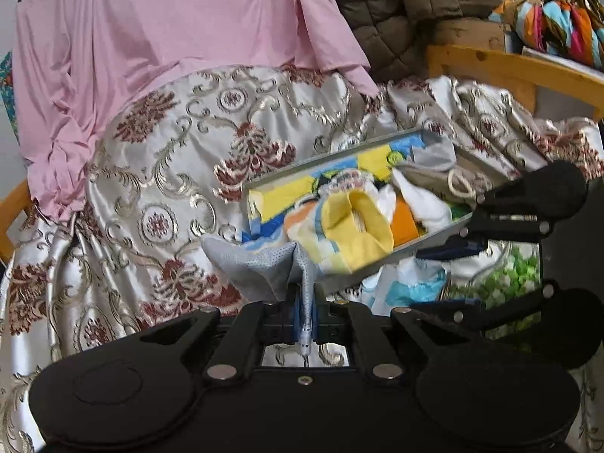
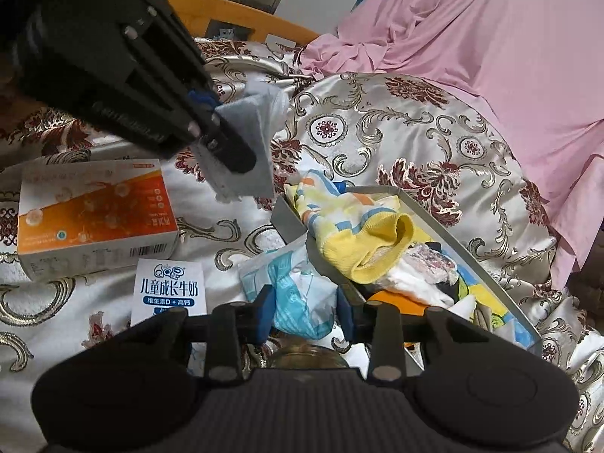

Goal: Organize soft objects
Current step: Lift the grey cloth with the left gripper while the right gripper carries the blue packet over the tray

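My left gripper [image 1: 306, 315] is shut on a grey dotted sock [image 1: 264, 264] and holds it above the bedspread, just in front of the shallow box [image 1: 264, 183]. The same grey sock [image 2: 247, 151] hangs from the left gripper in the right wrist view. The box [image 2: 290, 222] holds several soft items; a yellow striped sock [image 1: 355, 226] drapes over its near edge and also shows in the right wrist view [image 2: 362, 241]. My right gripper [image 2: 305, 311] is open, its blue pads either side of a light blue plastic packet [image 2: 302, 294]. It also shows in the left wrist view [image 1: 449, 275].
An orange and white carton [image 2: 94, 211] and a white milk carton [image 2: 170, 290] lie on the patterned bedspread [image 2: 415, 143]. A pink sheet [image 1: 151, 37] covers the back. A brown quilted jacket [image 1: 400, 11] and a wooden bed rail [image 1: 509, 68] stand behind.
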Available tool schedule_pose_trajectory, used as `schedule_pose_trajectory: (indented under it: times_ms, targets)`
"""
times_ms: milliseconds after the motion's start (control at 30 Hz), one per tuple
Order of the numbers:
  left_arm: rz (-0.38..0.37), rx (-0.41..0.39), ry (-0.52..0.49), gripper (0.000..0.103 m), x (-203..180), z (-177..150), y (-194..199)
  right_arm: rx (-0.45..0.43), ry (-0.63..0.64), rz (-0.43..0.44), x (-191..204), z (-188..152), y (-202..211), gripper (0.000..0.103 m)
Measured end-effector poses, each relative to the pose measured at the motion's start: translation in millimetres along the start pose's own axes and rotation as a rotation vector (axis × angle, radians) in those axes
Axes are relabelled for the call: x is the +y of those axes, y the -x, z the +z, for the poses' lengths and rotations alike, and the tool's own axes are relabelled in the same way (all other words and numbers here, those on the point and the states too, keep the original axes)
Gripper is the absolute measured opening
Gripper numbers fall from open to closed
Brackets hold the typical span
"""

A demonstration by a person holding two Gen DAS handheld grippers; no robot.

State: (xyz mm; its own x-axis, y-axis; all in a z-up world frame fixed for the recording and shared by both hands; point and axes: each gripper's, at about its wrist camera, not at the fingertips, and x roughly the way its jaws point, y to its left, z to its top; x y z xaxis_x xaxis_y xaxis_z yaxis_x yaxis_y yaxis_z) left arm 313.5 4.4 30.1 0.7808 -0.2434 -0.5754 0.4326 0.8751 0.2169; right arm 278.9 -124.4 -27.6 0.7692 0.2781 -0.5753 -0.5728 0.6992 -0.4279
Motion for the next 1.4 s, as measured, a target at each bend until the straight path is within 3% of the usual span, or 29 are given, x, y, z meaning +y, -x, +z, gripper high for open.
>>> schedule_pose_trajectory:
  times_ms: [200, 367, 600, 833, 1133, 1400]
  targets:
    - [0.028, -0.072, 0.01, 0.005, -4, 24, 8, -0.057, -0.014, -0.025, -10, 6, 20, 0.037]
    - [0.033, -0.142, 0.032, 0.005, -12, 50, 4, -0.116, -0.08, -0.1, -37, 7, 42, 0.037]
    - [-0.042, -0.203, 0.046, 0.006, -35, 96, -35, -0.179, -0.234, -0.253, -83, -8, 54, 0.037]
    - [-0.154, -0.262, 0.094, 0.006, -67, 125, -92, -0.186, -0.492, -0.409, -135, -40, 50, 0.038]
    - [-0.287, -0.236, 0.12, 0.006, -93, 129, -162, -0.104, -0.613, -0.496, -163, -77, 33, 0.039]
    - [-0.369, -0.14, 0.176, 0.006, -72, 120, -196, -0.072, -0.655, -0.563, -173, -80, 17, 0.039]
